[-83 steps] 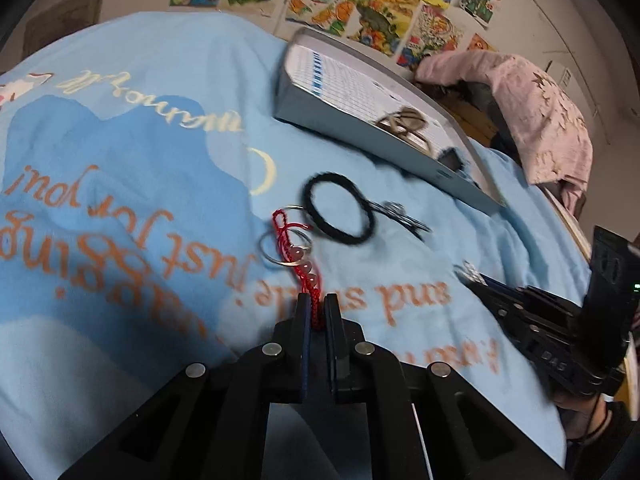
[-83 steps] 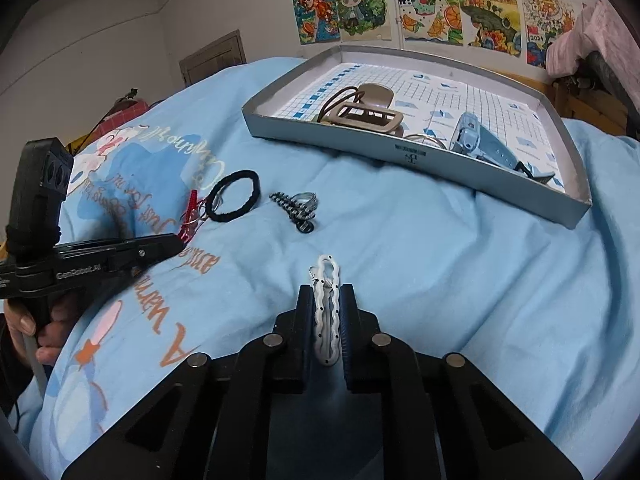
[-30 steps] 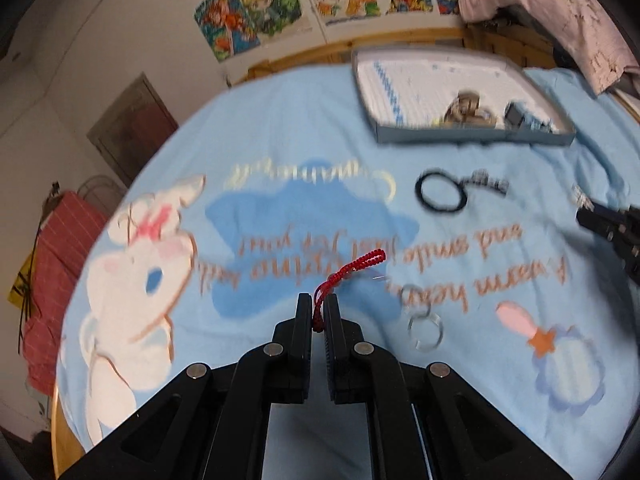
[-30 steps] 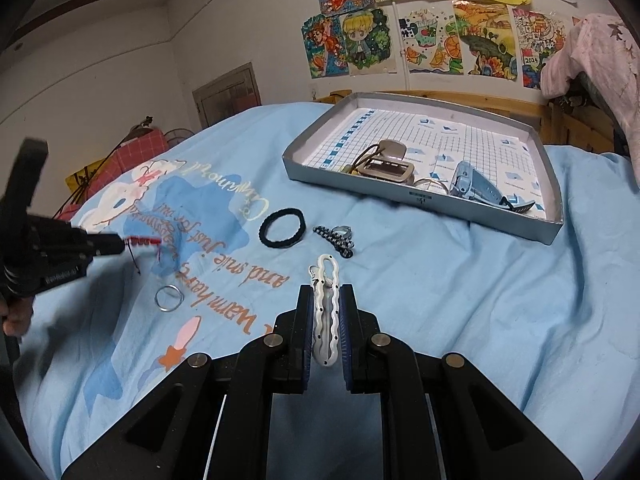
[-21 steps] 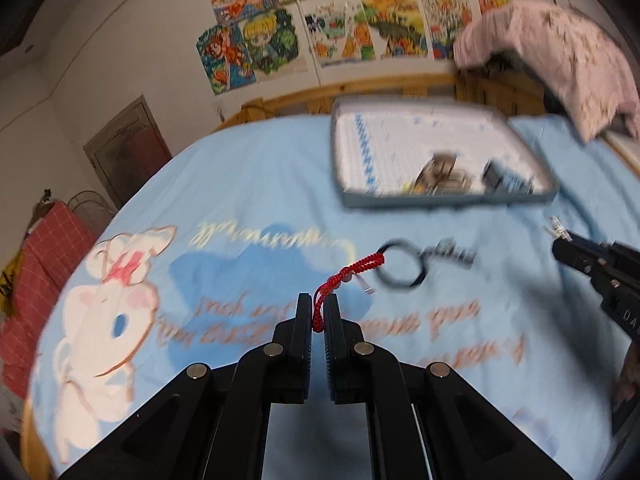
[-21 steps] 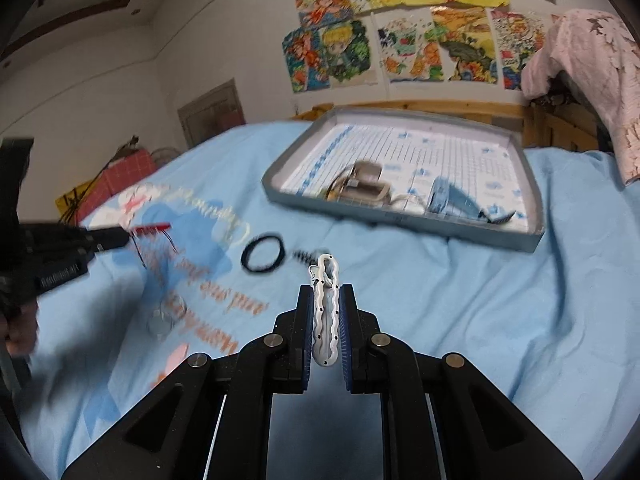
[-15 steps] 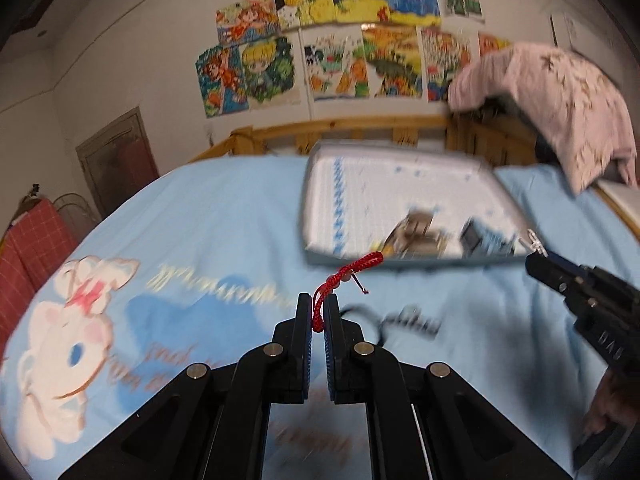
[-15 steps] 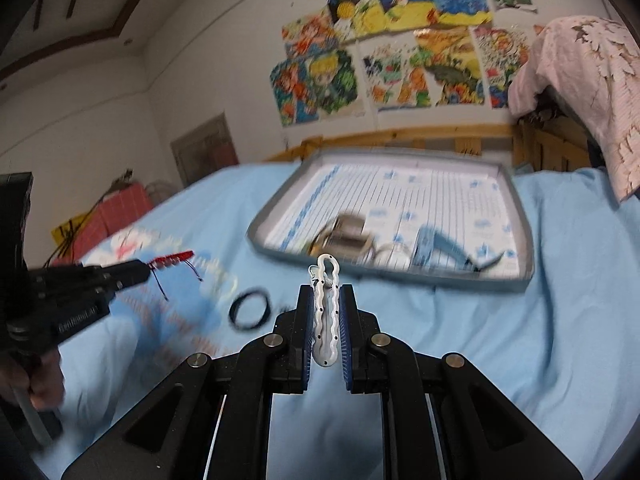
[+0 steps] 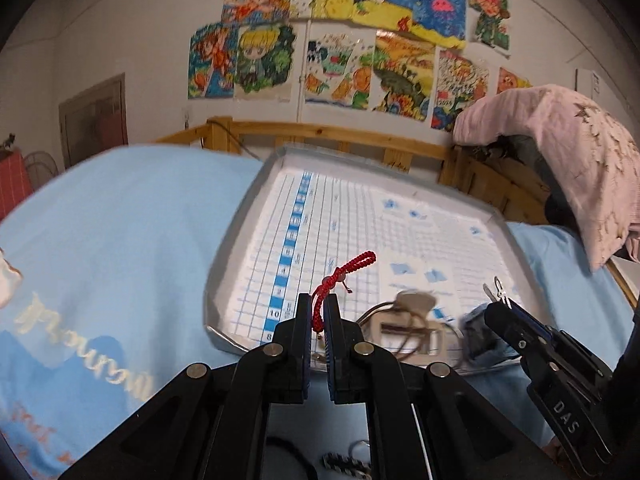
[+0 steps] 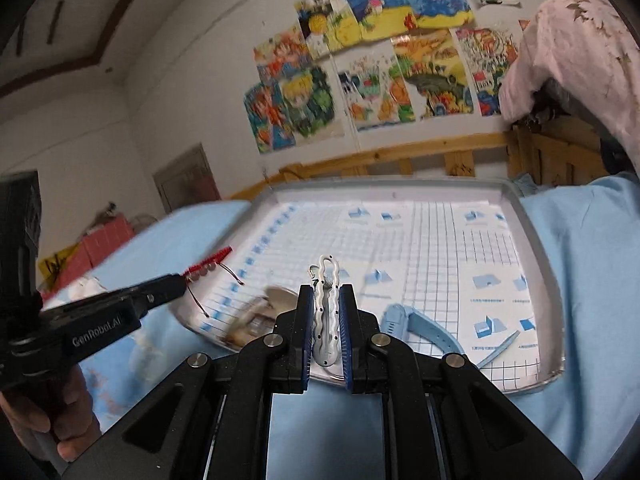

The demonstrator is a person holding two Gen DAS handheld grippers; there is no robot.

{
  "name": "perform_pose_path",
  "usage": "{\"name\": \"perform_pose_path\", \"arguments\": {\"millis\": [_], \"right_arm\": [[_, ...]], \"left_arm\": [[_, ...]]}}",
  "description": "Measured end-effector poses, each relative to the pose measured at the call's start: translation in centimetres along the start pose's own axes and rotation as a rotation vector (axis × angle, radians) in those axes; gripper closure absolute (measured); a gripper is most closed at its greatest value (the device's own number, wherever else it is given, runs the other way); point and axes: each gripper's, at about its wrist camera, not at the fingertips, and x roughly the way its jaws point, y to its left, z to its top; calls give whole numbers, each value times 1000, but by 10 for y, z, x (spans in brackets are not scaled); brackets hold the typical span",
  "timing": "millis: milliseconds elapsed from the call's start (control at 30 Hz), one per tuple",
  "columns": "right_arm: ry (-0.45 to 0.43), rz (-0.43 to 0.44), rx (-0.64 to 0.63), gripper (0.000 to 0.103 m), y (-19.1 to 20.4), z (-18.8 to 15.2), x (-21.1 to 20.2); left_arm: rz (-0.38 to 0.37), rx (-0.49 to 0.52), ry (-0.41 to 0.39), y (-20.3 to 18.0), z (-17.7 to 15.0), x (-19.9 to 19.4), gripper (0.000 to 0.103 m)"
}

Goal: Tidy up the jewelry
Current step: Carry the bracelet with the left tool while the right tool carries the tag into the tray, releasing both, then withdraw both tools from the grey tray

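Observation:
My left gripper (image 9: 318,312) is shut on a red braided cord bracelet (image 9: 345,270), held in the air over the near left part of the grey tray (image 9: 224,264). It shows from the side in the right wrist view (image 10: 208,266). My right gripper (image 10: 326,320) is shut on a white wavy hair clip (image 10: 326,304), held above the tray's near rim (image 10: 536,384). The right gripper's tip shows in the left wrist view (image 9: 496,300). In the tray lie a beige hair claw (image 9: 404,320) and a light blue clip (image 10: 416,328).
The tray sits on a light blue blanket (image 9: 112,248) with lettering. A black hair tie (image 9: 292,456) and a dark clip (image 9: 344,464) lie on the blanket below my left gripper. A wooden bed rail (image 9: 340,136) and a pink garment (image 9: 560,168) are behind the tray.
Both grippers have risen and moved forward from the blanket to over the tray, each still holding its item. The metal rings stayed on the blanket and are out of view.

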Motion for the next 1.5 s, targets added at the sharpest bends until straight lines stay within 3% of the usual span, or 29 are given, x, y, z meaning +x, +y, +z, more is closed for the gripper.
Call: {"name": "perform_pose_path", "arguments": {"millis": [133,333,533,767,833,967,1067,1133,1167,1300,1367,1433,1500], "right_arm": [[40,-10,-17,92,0,-5,23],[89,-8,-6,92,-3,-14,46],[87,-8,14,92,-4,-15,51],[60,-17,33,90,-9,-16,43],[39,-17,40,86,-11,-16,38],[-33,-25,67,64,-16,-14,19],[-75,-40,92,64,-20,-9,3],[-90,-51,85,62,-19,-5,-10],[-98,-59,69,56,-16,-2,-18],[-138,-87,15,36,-2,2,-51],[-147,-107,-11,28,5,3,-68],[-155,-115,-18,27,10,6,-84],[-180,-122,5,17,12,6,-107]], "left_arm": [[-4,-30,46,9,-9,24,97],[-57,-72,51,17,-13,27,97],[-89,-118,46,23,-15,26,97],[-110,-95,51,23,-14,17,95],[-108,-93,61,23,-13,12,95],[-107,-88,51,23,-10,-8,95],[-104,-72,24,21,-7,-29,93],[-102,-62,7,21,-5,-43,84],[-101,-58,-3,20,-4,-52,79],[-89,-59,-72,23,-3,-92,17],[-85,-63,-122,25,-8,-114,15],[-86,-55,-118,27,-12,-132,10],[-71,-68,-123,31,-17,-148,4]]}}
